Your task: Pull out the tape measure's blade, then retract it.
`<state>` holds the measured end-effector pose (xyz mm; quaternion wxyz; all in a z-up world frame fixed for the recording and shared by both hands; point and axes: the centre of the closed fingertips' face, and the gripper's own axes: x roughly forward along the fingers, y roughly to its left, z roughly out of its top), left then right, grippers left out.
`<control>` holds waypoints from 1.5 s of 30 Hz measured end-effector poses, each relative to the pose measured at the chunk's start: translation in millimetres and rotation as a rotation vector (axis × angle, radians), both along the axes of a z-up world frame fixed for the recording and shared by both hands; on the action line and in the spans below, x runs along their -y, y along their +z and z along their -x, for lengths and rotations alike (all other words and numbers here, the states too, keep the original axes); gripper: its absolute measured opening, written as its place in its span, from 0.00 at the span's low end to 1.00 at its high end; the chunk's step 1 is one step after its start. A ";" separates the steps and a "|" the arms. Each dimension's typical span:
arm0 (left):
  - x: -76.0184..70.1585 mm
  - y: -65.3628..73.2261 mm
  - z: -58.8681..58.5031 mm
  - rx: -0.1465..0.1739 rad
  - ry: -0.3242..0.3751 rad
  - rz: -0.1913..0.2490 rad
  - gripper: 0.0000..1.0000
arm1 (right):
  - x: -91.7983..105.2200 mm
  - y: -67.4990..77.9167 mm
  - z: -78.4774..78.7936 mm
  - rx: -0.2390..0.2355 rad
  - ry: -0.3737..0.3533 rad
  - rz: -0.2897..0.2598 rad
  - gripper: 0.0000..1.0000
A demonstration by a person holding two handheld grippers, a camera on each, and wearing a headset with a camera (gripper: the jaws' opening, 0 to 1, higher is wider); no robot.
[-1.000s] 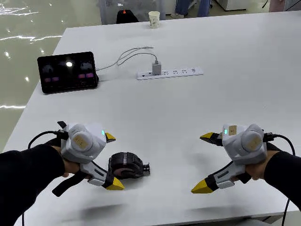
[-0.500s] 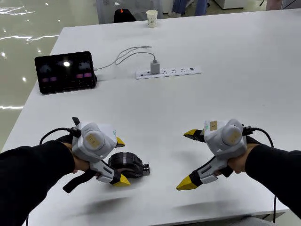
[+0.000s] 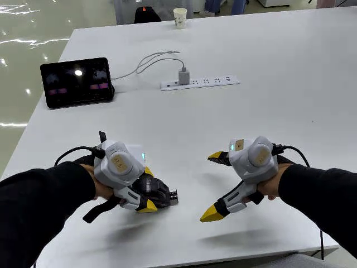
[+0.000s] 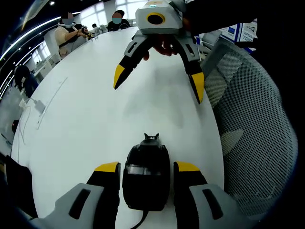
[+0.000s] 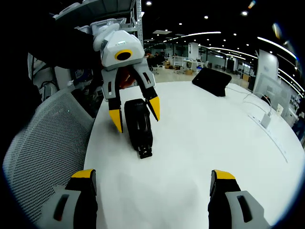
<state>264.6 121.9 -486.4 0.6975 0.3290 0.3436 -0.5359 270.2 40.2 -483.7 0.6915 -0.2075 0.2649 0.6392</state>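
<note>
A black tape measure (image 3: 158,194) lies on the white table (image 3: 268,89) near the front edge, its blade hook (image 3: 174,196) pointing right with no blade pulled out. My left gripper (image 3: 148,190) straddles it. In the left gripper view the tape measure (image 4: 147,179) sits between the yellow-tipped jaws with a thin gap on each side. My right gripper (image 3: 213,184) hangs wide open to the right, holding nothing. In the right gripper view the tape measure (image 5: 139,126) lies ahead under the left gripper (image 5: 136,114). The right gripper (image 4: 158,82) faces me in the left gripper view.
A dark tablet (image 3: 76,81) stands at the back left. A white power strip (image 3: 199,82) with a plugged charger (image 3: 183,75) and cable lies mid-table, with a paper cup (image 3: 179,17) at the far edge. A mesh chair (image 4: 248,119) stands beside the table.
My left gripper has moved right and down over the tape measure, and its jaws have narrowed around it. My right gripper has drifted left and lower, still wide open.
</note>
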 end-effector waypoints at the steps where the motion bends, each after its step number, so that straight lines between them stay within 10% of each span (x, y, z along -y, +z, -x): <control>1: 0.4 0.1 -0.4 0.005 0.002 -0.001 0.35 | -1.3 -0.4 0.1 -0.001 0.002 0.000 0.99; 40: 1.2 -5.3 0.0 -0.013 0.013 -0.039 0.31 | -46.3 -34.2 3.6 0.039 0.091 0.033 0.99; 45: 1.2 -5.7 -0.2 -0.017 0.015 -0.040 0.32 | -43.9 -34.7 0.2 0.050 0.086 0.041 0.75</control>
